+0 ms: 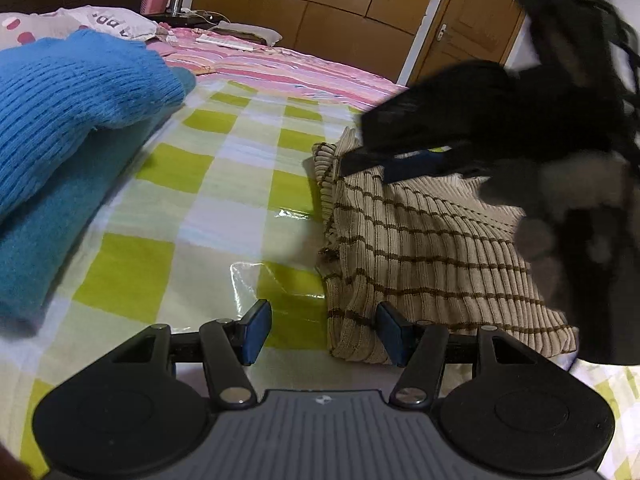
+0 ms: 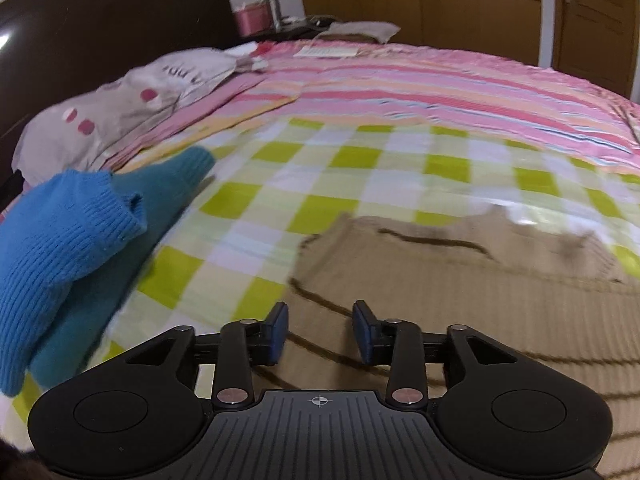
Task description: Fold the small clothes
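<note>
Hovering with jaws parted and empty, left hand-held gripper (image 1: 318,330) and right hand-held gripper (image 2: 320,330) flank the striped sweater (image 1: 420,240) at frame centre; soft, limp knit, probably best pinched at its hem corners.

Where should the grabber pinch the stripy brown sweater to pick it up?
Probably the near left corner of the beige striped sweater, coming in low from the left. That ribbed edge is stacked thick and stands off the green checked cloth, right between the fingers of the open left gripper. The right gripper hangs over flat middle fabric, harder to pinch.
</note>
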{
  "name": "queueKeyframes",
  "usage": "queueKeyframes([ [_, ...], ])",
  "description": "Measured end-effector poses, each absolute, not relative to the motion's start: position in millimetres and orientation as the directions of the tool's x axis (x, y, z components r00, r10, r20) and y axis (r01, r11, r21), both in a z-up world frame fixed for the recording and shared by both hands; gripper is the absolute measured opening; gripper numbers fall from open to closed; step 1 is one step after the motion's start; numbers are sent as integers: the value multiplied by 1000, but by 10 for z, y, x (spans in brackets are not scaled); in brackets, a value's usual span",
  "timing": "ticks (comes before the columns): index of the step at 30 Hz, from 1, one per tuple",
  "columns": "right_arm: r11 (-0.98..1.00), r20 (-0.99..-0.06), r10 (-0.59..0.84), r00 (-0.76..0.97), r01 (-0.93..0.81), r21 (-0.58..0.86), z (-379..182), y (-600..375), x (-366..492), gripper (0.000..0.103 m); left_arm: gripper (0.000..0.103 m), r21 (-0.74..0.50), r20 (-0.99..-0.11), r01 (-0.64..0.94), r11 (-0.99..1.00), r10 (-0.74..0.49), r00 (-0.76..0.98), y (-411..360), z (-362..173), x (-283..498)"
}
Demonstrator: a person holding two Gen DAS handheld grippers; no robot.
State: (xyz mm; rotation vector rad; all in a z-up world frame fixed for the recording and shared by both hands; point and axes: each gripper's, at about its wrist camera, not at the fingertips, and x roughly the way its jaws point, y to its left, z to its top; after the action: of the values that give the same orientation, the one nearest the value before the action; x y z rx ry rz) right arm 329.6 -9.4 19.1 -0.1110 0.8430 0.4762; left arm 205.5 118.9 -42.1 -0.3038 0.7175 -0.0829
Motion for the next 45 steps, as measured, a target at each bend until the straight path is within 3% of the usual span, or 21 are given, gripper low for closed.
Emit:
queueKeyframes([
  [15,880,-786,195,587,-459,-125,-83,440,3439,47,63,-320,-621,-19,947,-194,759,1198,-410,2015],
  [19,853,-787,163,595,-485,-191,-109,483,3453,37,63,-320,-616,-13,947,-198,763,1187,-415,1985],
  [24,860,-789,189,585,-486,-155,-55,381,3489,18,68,-310,-606,-1,951,-197,770,1141,-447,1947],
  [27,874,-788,226,573,-477,-97,-6,260,3511,14,69,-304,-598,12,953,-201,776,1092,-454,1937],
  [31,884,-782,278,558,-467,-20,59,140,3518,13,74,-294,-594,13,956,-193,781,1034,-479,1983],
  [43,880,-770,326,548,-475,35,128,50,3488,13,73,-272,-592,7,962,-173,787,942,-474,2096],
  [45,885,-775,317,546,-464,35,92,75,3506,20,70,-265,-592,7,964,-168,788,942,-473,2085],
])
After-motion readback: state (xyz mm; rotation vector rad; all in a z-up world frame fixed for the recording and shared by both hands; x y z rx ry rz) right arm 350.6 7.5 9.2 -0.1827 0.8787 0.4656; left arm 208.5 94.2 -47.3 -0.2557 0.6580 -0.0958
